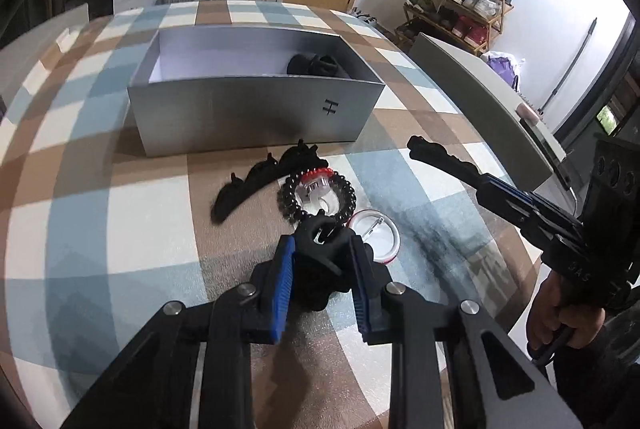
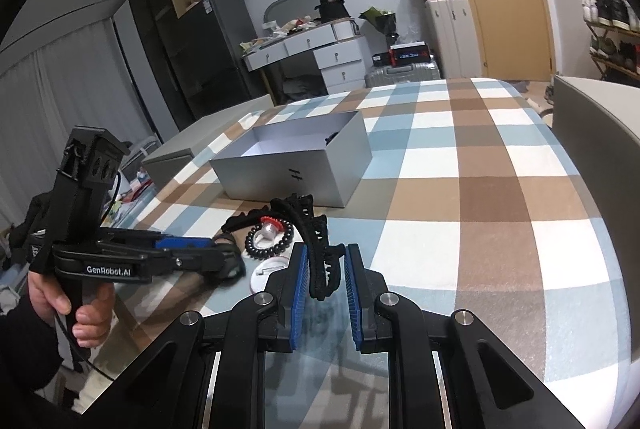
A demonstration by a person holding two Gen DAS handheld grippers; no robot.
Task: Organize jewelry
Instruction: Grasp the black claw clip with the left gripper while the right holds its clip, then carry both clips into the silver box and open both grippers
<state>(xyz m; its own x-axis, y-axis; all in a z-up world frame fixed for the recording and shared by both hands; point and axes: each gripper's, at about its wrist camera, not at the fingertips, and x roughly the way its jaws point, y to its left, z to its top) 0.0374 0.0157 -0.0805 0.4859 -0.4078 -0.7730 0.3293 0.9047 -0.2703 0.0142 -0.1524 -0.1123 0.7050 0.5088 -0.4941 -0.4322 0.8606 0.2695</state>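
Observation:
In the left wrist view my left gripper is shut on a small black claw clip low over the checked tablecloth. Just beyond it lie a black bead bracelet ringed around a clear ring with a red top, a white round badge and a long black hair clip. My right gripper is shut on another long black toothed clip, held above the table. An open silver box stands behind, with a black item inside.
A person's hands hold both gripper handles. Grey chair backs stand at the table's edges. Behind the table are white drawers, suitcases, a wooden door and a shoe rack.

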